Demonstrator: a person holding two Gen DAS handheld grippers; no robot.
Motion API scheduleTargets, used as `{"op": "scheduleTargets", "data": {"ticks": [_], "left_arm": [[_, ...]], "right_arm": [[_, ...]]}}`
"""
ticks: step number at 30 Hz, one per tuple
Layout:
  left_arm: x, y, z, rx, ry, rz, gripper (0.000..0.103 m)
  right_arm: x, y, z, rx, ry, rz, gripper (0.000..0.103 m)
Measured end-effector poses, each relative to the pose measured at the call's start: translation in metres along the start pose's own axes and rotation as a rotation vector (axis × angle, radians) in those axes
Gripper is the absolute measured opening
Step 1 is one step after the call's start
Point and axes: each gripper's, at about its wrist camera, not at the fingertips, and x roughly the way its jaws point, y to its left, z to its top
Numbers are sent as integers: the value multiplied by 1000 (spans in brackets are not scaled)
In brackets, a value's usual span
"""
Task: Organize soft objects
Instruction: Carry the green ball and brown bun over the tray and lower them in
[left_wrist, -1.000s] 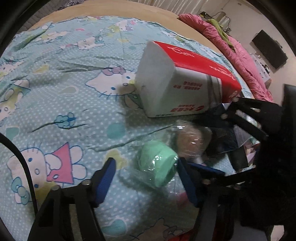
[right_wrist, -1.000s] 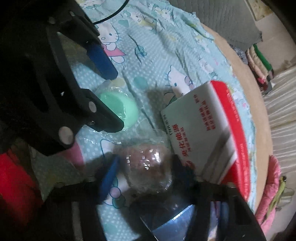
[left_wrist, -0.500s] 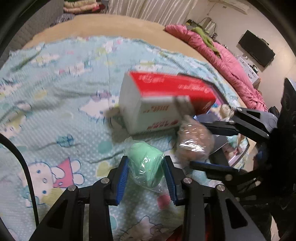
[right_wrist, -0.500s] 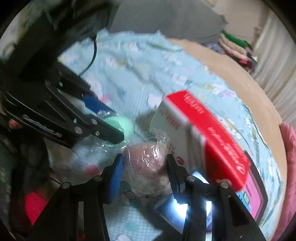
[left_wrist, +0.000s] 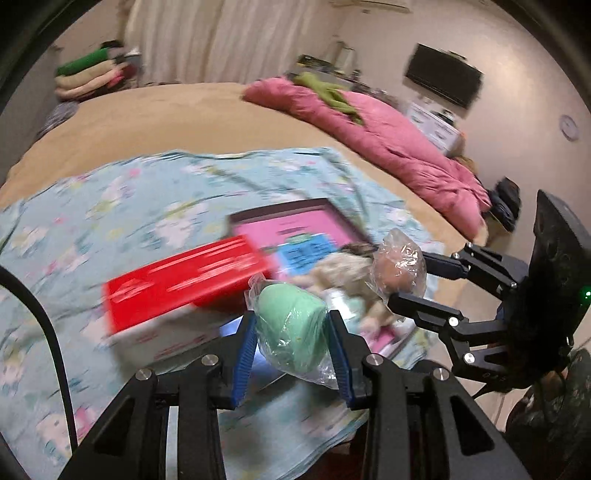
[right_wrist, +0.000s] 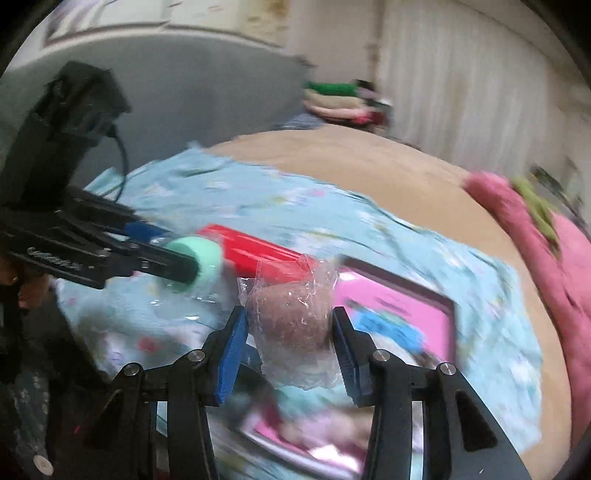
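Observation:
My left gripper (left_wrist: 291, 334) is shut on a green soft roll (left_wrist: 288, 328) wrapped in clear plastic, held up above the bed. My right gripper (right_wrist: 290, 334) is shut on a brown soft ball (right_wrist: 290, 317) in crinkled clear plastic, also lifted. In the left wrist view the brown ball (left_wrist: 397, 267) and the right gripper (left_wrist: 410, 282) hang just to the right. In the right wrist view the green roll (right_wrist: 199, 258) and the left gripper (right_wrist: 177, 251) show at the left.
Below lie a red-and-white tissue pack (left_wrist: 184, 284), a pink framed box (left_wrist: 295, 232) with a plush toy (left_wrist: 343, 273), all on a light-blue cartoon sheet (left_wrist: 110, 206). A pink quilt (left_wrist: 388, 147) runs along the bed's far right. Folded clothes (left_wrist: 92, 74) are stacked at the back.
Both grippers closed on their wrapped objects and lifted them off the sheet. The views swung up, so the room and the pink box now show.

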Motion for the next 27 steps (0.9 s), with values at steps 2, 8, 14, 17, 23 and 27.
{"op": "scheduleTargets", "data": {"ticks": [2,8,14,17,23,27], "left_arm": [[16,-17,7,19,18,-24,38],[68,-65,17,89,83,-35,38],[101,-65,24,84,114,15,38],[114,-63,25,82,128,33,39],[131,-60,21,76,158,57,40],[131,-60,18,79,156,57,45]], "right_arm": [[-11,-21,-16,55,6,-45,47],[-23,-60,-62,165,52,-97,47],[2,-63,-85,193,127,-82,47],[21,-62,-87,203,167,-77,47],[48,-71,-94,237,234,-103,48],[50,-77,-97,281,219,-88,50]]}}
